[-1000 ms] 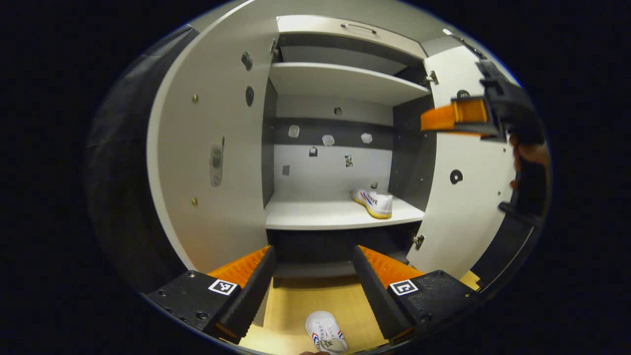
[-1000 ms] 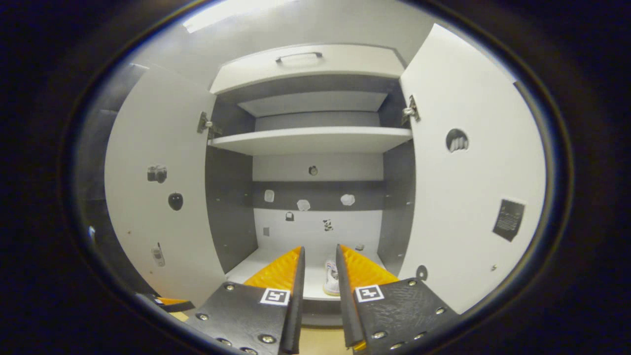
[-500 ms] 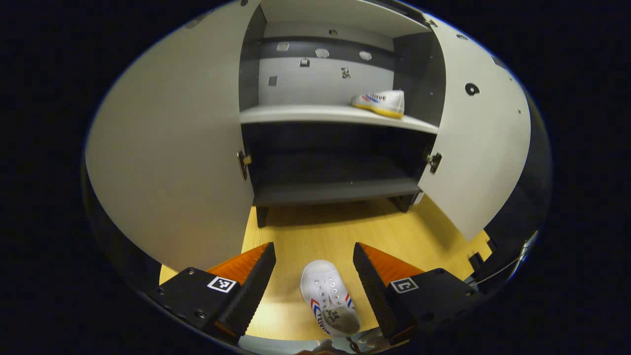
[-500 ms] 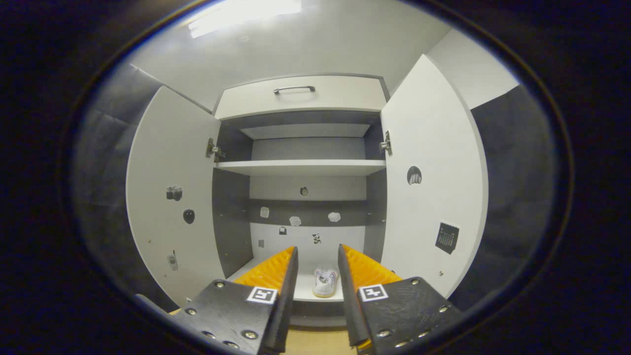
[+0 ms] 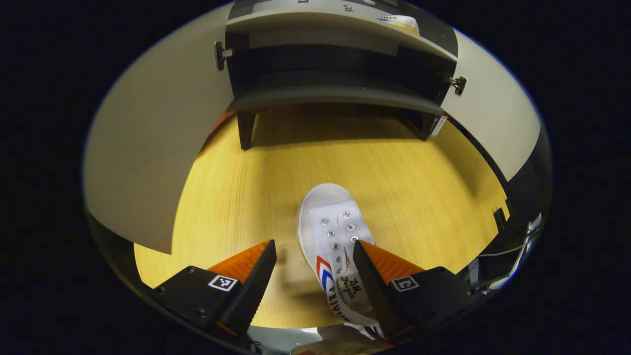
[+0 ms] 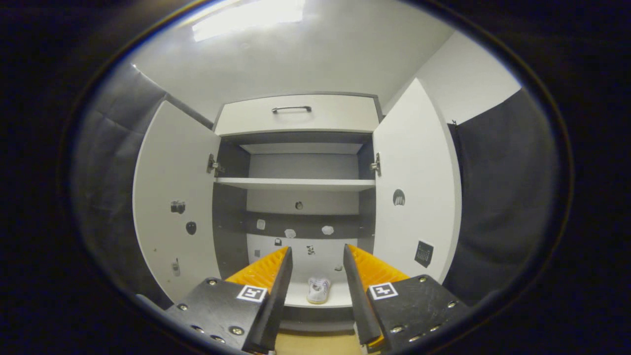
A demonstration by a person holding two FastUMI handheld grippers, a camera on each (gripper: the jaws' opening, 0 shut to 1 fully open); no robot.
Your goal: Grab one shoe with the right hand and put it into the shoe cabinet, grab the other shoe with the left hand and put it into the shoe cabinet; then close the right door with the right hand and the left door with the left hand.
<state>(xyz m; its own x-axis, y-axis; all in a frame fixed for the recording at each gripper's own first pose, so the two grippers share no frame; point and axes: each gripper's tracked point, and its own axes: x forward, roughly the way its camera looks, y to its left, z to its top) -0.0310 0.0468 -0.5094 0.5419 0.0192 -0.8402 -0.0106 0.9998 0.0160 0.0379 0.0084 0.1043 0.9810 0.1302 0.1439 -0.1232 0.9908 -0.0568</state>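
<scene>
Two shoes are accounted for. One shoe [image 6: 318, 289] rests on the lower shelf [image 6: 296, 300] of the shoe cabinet [image 6: 296, 114], seen in the right gripper view between the fingers of the right hand-held gripper [image 6: 315, 291], which is released and well apart from it. The other shoe [image 5: 333, 236] lies on the wooden floor [image 5: 236, 197] in front of the cabinet, toe toward it, in the left gripper view.

The left hand-held gripper [image 5: 315, 276] is released, jaws wide. The shoe sits off-centre in the gap: its right side appears to be close against or under the right finger, while the left finger stands apart from it. No grasp is made.

Materials: the shoe is a white canvas low-top with metal eyelets, red and blue side stripes and a rubber toe cap. Judged light and soft; the upper should collapse under pressure, the sole and toe cap being stiffer. Best hold is judged to be across the sides at mid-foot or the heel, squeezing toward the sole edge; a pinch on loose canvas alone could let it swing or slip.

The cabinet is smooth white panel with a dark interior; the left door [image 5: 148, 143] and right door [image 5: 493, 118] both stand open on metal hinges.
</scene>
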